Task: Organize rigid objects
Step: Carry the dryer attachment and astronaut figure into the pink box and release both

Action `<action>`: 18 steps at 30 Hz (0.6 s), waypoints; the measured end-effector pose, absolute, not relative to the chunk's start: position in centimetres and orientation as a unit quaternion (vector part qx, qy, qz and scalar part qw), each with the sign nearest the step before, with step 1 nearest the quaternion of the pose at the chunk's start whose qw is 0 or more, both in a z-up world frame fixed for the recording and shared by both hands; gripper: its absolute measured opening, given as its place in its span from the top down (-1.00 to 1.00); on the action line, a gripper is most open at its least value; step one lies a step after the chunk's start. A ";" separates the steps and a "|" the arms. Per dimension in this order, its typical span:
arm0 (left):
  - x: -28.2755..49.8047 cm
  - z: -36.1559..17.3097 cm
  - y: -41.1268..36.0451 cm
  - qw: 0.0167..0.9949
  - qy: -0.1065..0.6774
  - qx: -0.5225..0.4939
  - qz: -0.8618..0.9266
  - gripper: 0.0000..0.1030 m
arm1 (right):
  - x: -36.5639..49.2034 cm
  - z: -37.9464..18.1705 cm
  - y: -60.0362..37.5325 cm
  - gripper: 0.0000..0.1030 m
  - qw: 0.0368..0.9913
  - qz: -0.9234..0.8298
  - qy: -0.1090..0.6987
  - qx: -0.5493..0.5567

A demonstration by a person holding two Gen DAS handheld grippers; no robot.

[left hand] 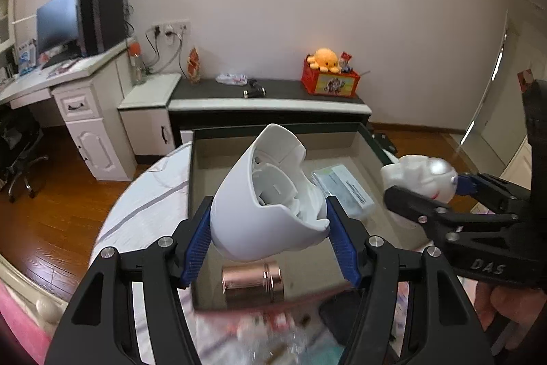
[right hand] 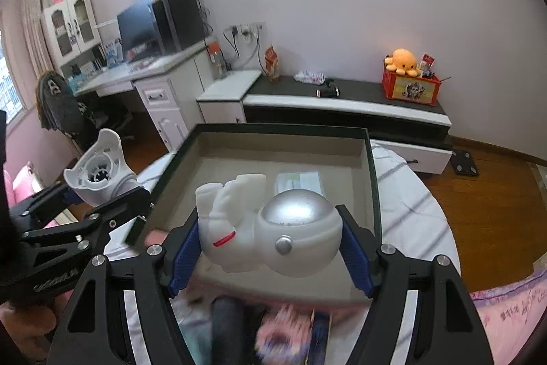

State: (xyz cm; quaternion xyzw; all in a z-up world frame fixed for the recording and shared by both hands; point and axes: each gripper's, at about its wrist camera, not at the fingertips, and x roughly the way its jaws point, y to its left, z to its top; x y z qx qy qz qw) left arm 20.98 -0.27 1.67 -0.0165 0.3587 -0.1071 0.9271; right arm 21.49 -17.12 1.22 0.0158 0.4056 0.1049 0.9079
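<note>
Blue ribbed fingers [left hand: 200, 240] of the left gripper [left hand: 270, 242] are pinching a white plastic shell [left hand: 259, 204], hollow side up, held above the near end of the open box [left hand: 205, 139]. Over on the right, the right gripper [right hand: 273, 248] has its fingers [right hand: 357, 257] clamped on a white astronaut figure [right hand: 270, 228], silver helmet to the right, legs pointing away, a red stripe on its body.

The left wrist view gives us what the other hides: a copper-coloured cylinder [left hand: 253, 279] lying on its side in the near part of the box, just under the shell. It also catches the astronaut from the side, off to the right of the box, with a hand [left hand: 506, 310] on the gripper handle.

The right wrist view shows the shell's ribbed round socket facing the camera, left of the box and outside its wall. Both views pick up a flat clear packet [right hand: 299, 182] on the box floor, toward the far right.

Beyond, a low dark cabinet [right hand: 345, 98] carries a red crate [right hand: 410, 88] topped by an orange plush octopus [right hand: 401, 59]. Blurred clutter lies nearest the cameras; I cannot make it out.
</note>
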 end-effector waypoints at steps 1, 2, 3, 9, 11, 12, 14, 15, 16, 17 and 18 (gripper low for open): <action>22.1 1.0 -0.5 0.924 0.367 -0.014 -0.106 -0.25 | 22.6 0.3 -17.3 -0.43 0.903 0.105 0.417 0.019; 22.9 0.4 -0.7 0.921 0.375 -0.013 -0.106 -0.25 | 22.9 -0.3 -17.4 -0.43 0.900 0.103 0.423 0.017; 23.9 -0.5 -0.8 0.917 0.385 -0.012 -0.107 -0.25 | 23.2 -1.1 -17.5 -0.43 0.897 0.101 0.431 0.015; 26.1 -3.8 -1.9 0.896 0.429 -0.009 -0.115 -0.25 | 22.8 -4.0 -17.9 -0.43 0.884 0.092 0.459 0.011; 26.5 -4.5 -2.3 0.891 0.439 -0.007 -0.116 -0.25 | 22.6 -4.6 -17.8 -0.43 0.881 0.087 0.465 0.001; 26.7 -4.8 -2.6 0.888 0.444 -0.003 -0.115 -0.25 | 22.6 -4.9 -17.7 -0.43 0.879 0.085 0.468 -0.003; 26.6 -5.3 -3.0 0.885 0.452 0.000 -0.114 -0.25 | 22.7 -5.6 -17.5 -0.43 0.876 0.082 0.475 -0.006; 26.5 -5.5 -3.1 0.884 0.453 0.002 -0.114 -0.25 | 22.7 -5.8 -17.5 -0.43 0.875 0.081 0.477 -0.006; 26.4 -5.7 -3.2 0.883 0.455 0.003 -0.114 -0.25 | 22.7 -5.9 -17.4 -0.43 0.875 0.078 0.477 -0.007; 26.3 -5.8 -3.2 0.883 0.456 0.001 -0.110 -0.26 | 22.7 -6.0 -17.4 -0.43 0.875 0.075 0.478 -0.008; 26.1 -5.9 -3.0 0.884 0.455 0.001 -0.107 -0.30 | 22.7 -6.1 -17.3 -0.44 0.876 0.071 0.477 -0.011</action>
